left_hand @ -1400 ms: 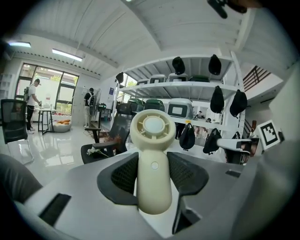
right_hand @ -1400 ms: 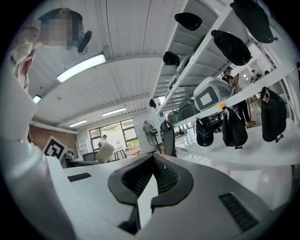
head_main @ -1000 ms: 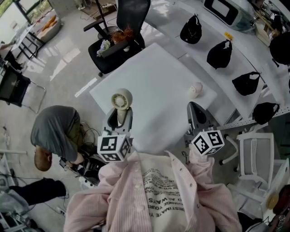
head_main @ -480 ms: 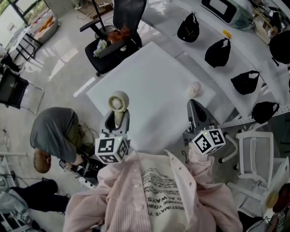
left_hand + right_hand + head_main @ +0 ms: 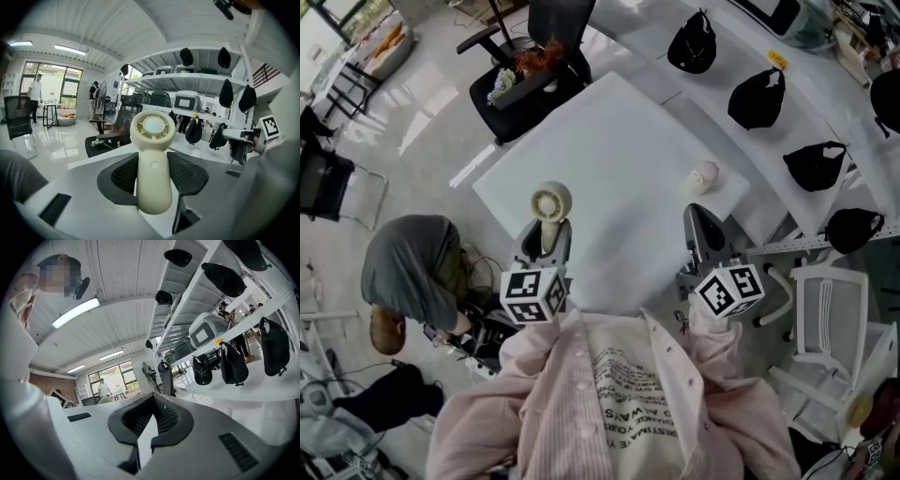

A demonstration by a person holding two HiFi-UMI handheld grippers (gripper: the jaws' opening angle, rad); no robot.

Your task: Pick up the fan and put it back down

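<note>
We hold the fan (image 5: 551,208) in the left gripper (image 5: 546,236). Its fingers (image 5: 123,174) are closed on the cream handle (image 5: 152,185), one on each side, and the round head (image 5: 153,129) stands up beyond them. In the head view the fan is over the desk (image 5: 619,131), near its left edge. We cannot tell whether its foot touches the top. The right gripper (image 5: 697,220) is over the desk's near edge, well apart from the fan, with its fingers (image 5: 171,418) close together and nothing between them.

The main risk, as we judge it, is a topple when we put the fan down. The fan looks top-heavy, with a wide head on a slim handle and a small foot. If we let go while it leans, or before the foot sits flat, it may fall over.

The spot adds to that risk. The edge is close, so a fall to the left could carry the fan off the desk. A person (image 5: 411,272) crouches on the floor just beside that edge.

The grip is a second worry. The handle is smooth and rounded, so it could slide or swing between the pads if the foot strikes the desk hard. Fingers that open unevenly could also drag the fan sideways.

The small ball (image 5: 704,177) lies well away and should not matter.
</note>
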